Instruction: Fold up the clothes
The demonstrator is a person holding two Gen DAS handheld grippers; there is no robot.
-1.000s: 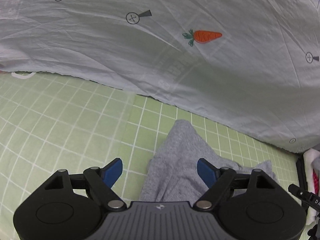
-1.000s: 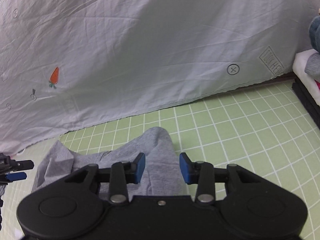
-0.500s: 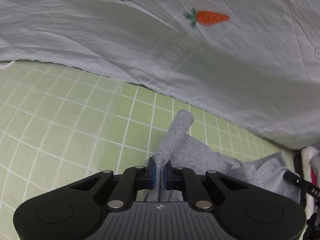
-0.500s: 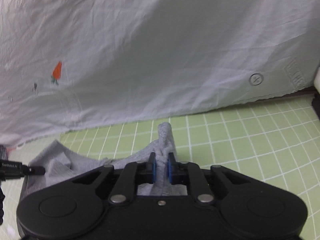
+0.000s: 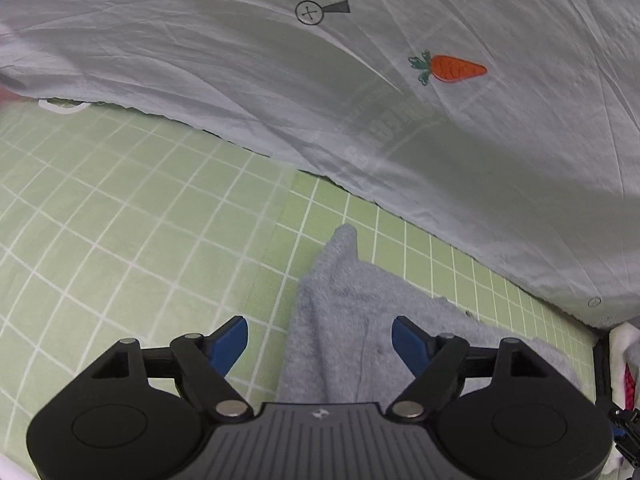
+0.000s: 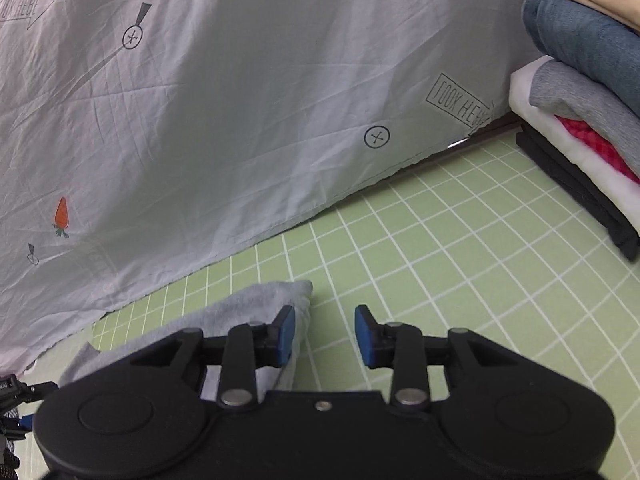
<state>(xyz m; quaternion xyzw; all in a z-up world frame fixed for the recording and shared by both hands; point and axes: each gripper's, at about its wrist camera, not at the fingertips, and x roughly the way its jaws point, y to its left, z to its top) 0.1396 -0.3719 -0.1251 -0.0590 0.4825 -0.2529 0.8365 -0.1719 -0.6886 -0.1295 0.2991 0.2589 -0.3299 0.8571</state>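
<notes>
- We are holding the left gripper [image 5: 320, 340] wide, its jaws just having opened, the grey garment [image 5: 344, 320] lying loose between them on the green mat [image 5: 140, 220].
- We are keeping the right gripper [image 6: 324, 334] partly open after releasing; the garment's corner is lying just left of its fingers, its length running leftward.

Soft, even indoor light, broad shadows across the sheet [image 5: 280, 80], strong fisheye bending, perhaps slight edge blur.

Fuzzy knit grey garment [image 5: 344, 320], thin creased cotton sheet [image 5: 240, 80], matt grid mat [image 6: 460, 260], matt blk plastic grippers.
</notes>
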